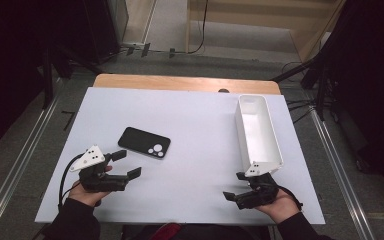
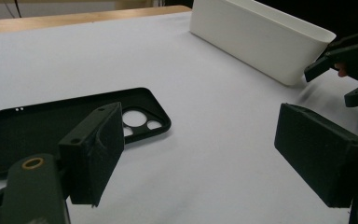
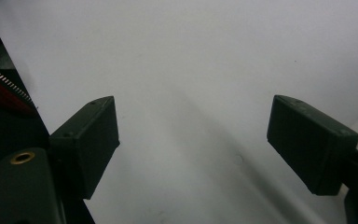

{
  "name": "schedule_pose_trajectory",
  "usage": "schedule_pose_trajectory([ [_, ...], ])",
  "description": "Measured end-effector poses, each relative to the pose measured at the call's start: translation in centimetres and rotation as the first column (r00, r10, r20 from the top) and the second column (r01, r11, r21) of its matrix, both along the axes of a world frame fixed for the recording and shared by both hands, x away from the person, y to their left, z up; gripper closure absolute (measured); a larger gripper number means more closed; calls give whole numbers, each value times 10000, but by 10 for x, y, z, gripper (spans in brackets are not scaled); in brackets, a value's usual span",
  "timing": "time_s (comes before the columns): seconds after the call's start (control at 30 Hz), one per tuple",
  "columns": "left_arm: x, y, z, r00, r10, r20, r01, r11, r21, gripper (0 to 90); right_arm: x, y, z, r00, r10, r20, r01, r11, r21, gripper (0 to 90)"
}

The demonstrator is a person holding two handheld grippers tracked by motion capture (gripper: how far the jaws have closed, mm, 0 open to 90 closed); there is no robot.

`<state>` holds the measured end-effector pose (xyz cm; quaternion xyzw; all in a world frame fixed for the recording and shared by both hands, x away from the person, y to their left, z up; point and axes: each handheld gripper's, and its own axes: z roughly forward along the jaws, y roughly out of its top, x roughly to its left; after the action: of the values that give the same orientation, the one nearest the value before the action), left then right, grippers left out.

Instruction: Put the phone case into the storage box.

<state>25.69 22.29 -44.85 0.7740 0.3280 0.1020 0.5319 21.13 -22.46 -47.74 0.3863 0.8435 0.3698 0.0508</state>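
High view first: I see a white sheet-covered table (image 1: pixel 190 135) with a black, flat, rectangular phone case (image 1: pixel 144 142) lying left of centre, its round camera cut-outs at the end nearer the middle of the table. A long, white, open-topped plastic bin (image 1: pixel 258 131) stands at the right side, running lengthwise away from me.

My left gripper (image 1: pixel 126 164) sits near the front left of the table, just short of the phone case and not touching it. Its jaws stand wide apart with nothing between them. In the left gripper view I note the case (image 2: pixel 70 123) lies hollow side up, partly behind the left-hand jaw, with bare white table between the two pads; the white bin (image 2: pixel 261 39) is beyond, at the upper right.

My right gripper (image 1: pixel 235 186) rests at the front right, close to the near end of the bin, pointing toward the table's middle. Its jaws are likewise spread wide and hold nothing; the right gripper view shows plain white surface between the black pads (image 3: pixel 86 140).

The two grippers are well apart from each other.
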Motion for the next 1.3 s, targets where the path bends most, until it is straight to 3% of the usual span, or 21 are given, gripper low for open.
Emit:
schedule_pose_trajectory([
  [0.3, 0, 0, -1, 10000, -13, 84, 14, 10000, -75, 160, 0, 0, 0, 10000, -24, 33, 24, 10000, -2, 153],
  [0.57, 1, 1, -1, 9999, -16, -106, 15, 9999, -143, 160, -1, 0, 0, 10000, -3, 74, 3, 10000, 28, 153],
  [0.7, 1, 1, -1, 10000, -40, -38, 40, 9999, -155, 161, -1, 0, 0, 10000, 14, 58, -14, 10000, 60, 153],
  [0.83, -1, -1, -1, 9993, -145, 336, 161, 9988, -470, 162, -1, 1, 0, 10000, 50, 69, -51, 9999, 87, 153],
  [1.0, -2, -2, -2, 9988, -223, 446, 242, 9988, -428, 162, -1, 0, 1, 9999, 75, 70, -75, 9999, 68, 153],
  [1.3, -2, -2, -1, 9993, -226, 289, 230, 9996, -134, 162, -1, 0, 0, 9999, 87, 67, -88, 9999, 72, 153],
])
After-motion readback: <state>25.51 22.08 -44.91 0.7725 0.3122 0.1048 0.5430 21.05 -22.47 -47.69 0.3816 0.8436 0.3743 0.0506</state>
